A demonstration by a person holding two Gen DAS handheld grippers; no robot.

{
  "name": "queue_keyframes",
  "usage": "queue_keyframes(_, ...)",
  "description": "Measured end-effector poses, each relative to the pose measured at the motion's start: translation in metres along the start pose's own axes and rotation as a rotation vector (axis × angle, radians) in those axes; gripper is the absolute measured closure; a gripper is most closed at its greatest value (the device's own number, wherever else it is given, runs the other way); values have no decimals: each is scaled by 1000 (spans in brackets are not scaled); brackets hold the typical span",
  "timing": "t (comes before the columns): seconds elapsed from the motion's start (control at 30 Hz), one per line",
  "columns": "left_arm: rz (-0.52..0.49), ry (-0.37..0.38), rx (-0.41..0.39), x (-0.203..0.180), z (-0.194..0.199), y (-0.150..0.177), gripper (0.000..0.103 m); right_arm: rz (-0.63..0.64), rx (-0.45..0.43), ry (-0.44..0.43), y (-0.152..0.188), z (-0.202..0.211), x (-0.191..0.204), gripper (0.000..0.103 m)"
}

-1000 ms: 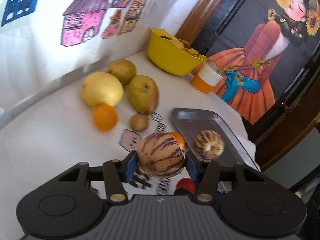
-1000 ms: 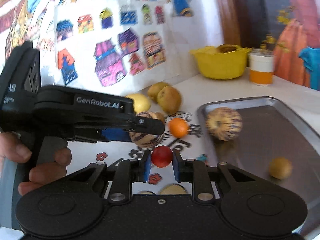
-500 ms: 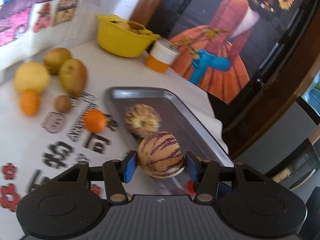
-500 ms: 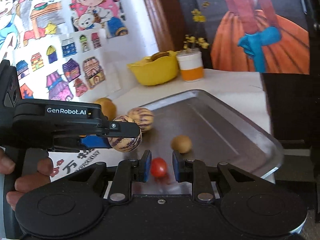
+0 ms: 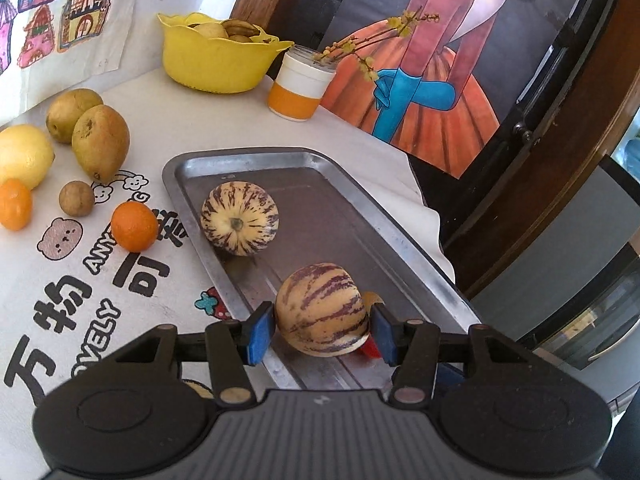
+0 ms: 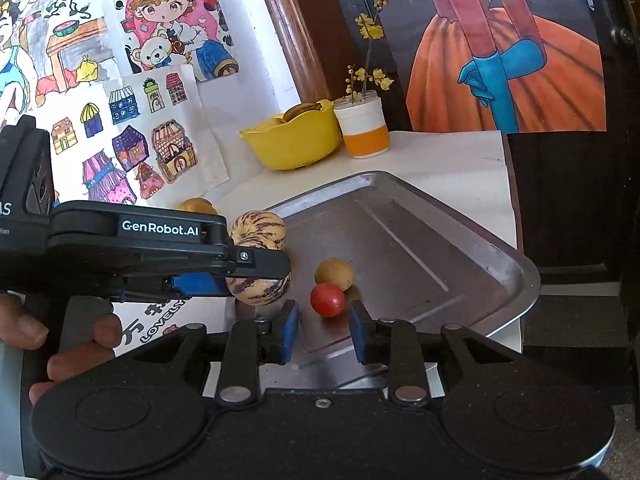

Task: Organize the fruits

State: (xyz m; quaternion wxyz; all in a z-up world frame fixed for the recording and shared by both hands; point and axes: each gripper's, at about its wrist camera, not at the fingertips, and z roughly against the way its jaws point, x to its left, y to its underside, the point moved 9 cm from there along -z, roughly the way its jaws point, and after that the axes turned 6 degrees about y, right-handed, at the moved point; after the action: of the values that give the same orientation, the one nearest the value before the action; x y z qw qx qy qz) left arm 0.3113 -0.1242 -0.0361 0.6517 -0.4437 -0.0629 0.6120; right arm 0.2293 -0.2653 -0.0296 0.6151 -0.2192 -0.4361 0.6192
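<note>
My left gripper [image 5: 322,330] is shut on a purple-striped melon [image 5: 320,309] and holds it low over the near end of the metal tray [image 5: 404,240]. A second striped melon [image 5: 239,218] rests in the tray. My right gripper [image 6: 323,330] is open just behind a small red fruit [image 6: 327,300] that lies in the tray [image 6: 460,248], next to a small tan fruit [image 6: 334,273]. The left gripper [image 6: 256,268] with its melon [image 6: 258,286] shows at the left of the right wrist view.
On the tablecloth left of the tray lie an orange [image 5: 134,226], a small brown fruit [image 5: 77,199], two pears [image 5: 100,142], a lemon [image 5: 22,156] and another orange [image 5: 15,209]. A yellow bowl [image 5: 218,58] and an orange-white cup [image 5: 301,84] stand behind.
The right gripper has opened and let go of the red fruit, which now lies in the tray. The left gripper has carried the striped melon over the tray and lower.
</note>
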Motion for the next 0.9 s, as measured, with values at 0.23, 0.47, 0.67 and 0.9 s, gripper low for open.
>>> queue_keyframes(0.23,9,-6,-5,0,2,1,44,5,-5,15,0,9,2,64)
queue_keyframes(0.47,33,-7,-62,6,24,-5,22,35,-33,27,-6,26,15,33)
queue_keyframes(0.67,44,-67,-154,25,62,-10,1,65,-59,45,-9,45,31,2)
queue_keyframes(0.9,47,-165,-183,65,109,4,1,119,-18,44,5,56,64,1)
